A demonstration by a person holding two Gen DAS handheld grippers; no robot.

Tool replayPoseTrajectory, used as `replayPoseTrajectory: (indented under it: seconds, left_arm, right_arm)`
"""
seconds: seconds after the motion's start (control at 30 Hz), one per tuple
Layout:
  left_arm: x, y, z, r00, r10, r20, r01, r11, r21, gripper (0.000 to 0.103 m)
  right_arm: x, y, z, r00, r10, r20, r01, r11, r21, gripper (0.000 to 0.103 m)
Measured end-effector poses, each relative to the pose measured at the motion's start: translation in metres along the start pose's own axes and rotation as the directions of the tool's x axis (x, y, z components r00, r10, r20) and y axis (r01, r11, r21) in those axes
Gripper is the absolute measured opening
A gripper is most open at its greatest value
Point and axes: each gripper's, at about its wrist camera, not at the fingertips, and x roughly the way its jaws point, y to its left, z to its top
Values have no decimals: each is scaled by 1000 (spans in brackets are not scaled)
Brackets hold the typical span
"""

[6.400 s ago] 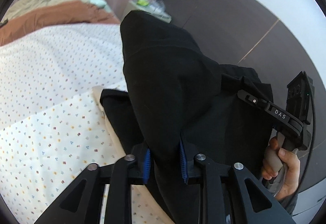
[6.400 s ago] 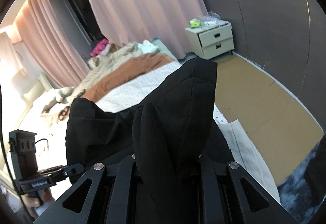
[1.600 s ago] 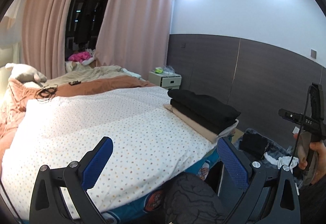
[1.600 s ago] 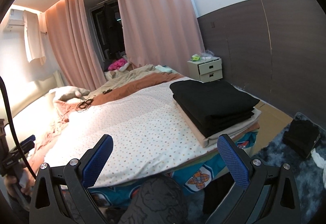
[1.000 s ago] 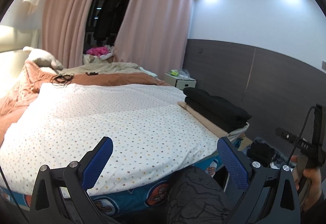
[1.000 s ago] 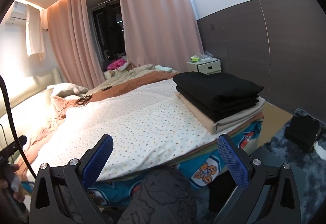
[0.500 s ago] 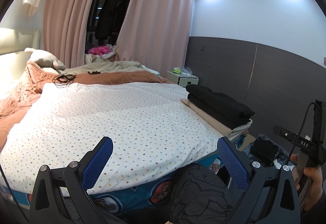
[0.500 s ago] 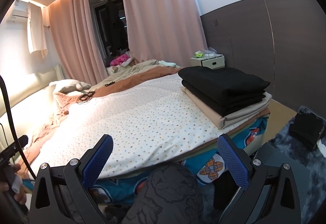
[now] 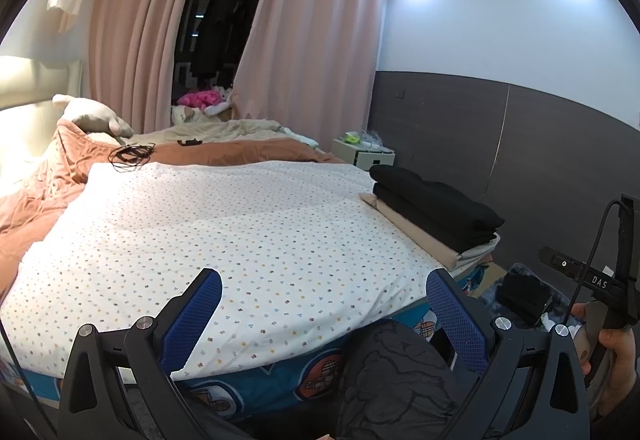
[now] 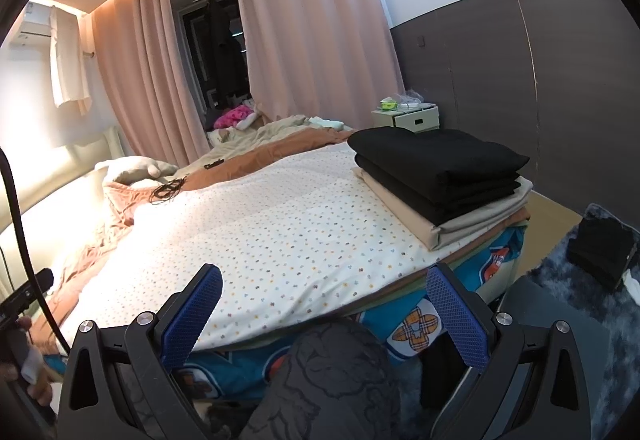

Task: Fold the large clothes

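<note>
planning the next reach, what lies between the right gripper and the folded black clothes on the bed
Only bare dotted bedsheet lies between the open right gripper and the folded black clothes, which top a beige folded piece. The right wrist view shows this.

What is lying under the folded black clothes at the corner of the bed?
Under the folded black clothes lies a folded beige garment, resting on the dotted bedsheet. Only its edges show; the middle is covered, so anything between the layers cannot be seen.
</note>
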Motion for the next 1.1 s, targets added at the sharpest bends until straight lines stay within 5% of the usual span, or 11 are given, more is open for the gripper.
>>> replayPoseTrajectory:
  seconds: [1.1]
  left_arm:
    - [-1, -6, -2, 1000, 5, 9, -5, 1000, -1, 103]
  right_arm:
    - [1, 0, 1, 1000, 1, -2, -1, 1000, -10, 103]
